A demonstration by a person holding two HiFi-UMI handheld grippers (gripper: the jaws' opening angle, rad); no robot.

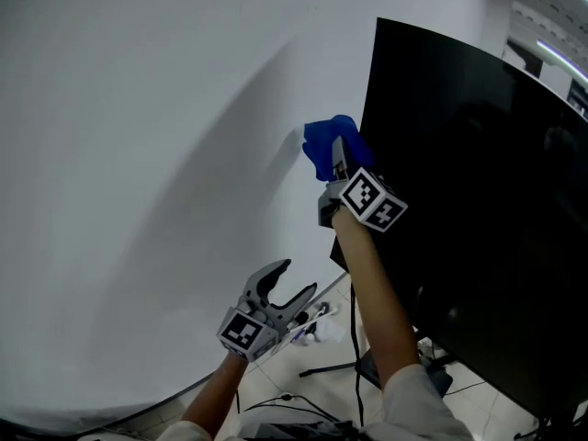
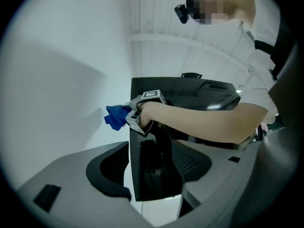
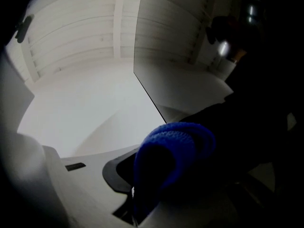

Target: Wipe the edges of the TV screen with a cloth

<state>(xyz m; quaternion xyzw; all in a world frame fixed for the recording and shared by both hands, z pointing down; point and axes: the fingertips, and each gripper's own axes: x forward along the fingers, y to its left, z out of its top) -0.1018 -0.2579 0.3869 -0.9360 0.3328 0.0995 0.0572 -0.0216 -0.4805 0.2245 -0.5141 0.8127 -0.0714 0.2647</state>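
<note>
The TV screen (image 1: 459, 200) fills the right half of the head view, black and glossy. Its left edge slants from the upper centre of the frame down toward the lower centre. The blue cloth (image 1: 324, 142) sits bunched right on that edge, about halfway along it. It spills a little to the left, over the white wall (image 1: 138, 154) behind.

The right gripper (image 1: 338, 159) holds the cloth. In the right gripper view the blue wad fills the space between the jaws, which are clamped on it, with the dark panel to its right. The marker cube lies just below the cloth in the head view, over the screen's margin, and the bare forearm (image 1: 377, 292) runs down from it to the bottom of the frame.

The left gripper (image 1: 294, 280) hangs in the lower centre of the head view, left of the forearm and well below the cloth. Its jaws are spread wide and hold nothing. In the left gripper view they frame the screen's lower corner without touching it.

Left of the screen's edge the wall is plain and bare, so there is free room above and below the cloth along that side. At the bottom of the head view, cables (image 1: 276, 401) trail across the tiled floor (image 1: 303, 379) under the screen
</note>
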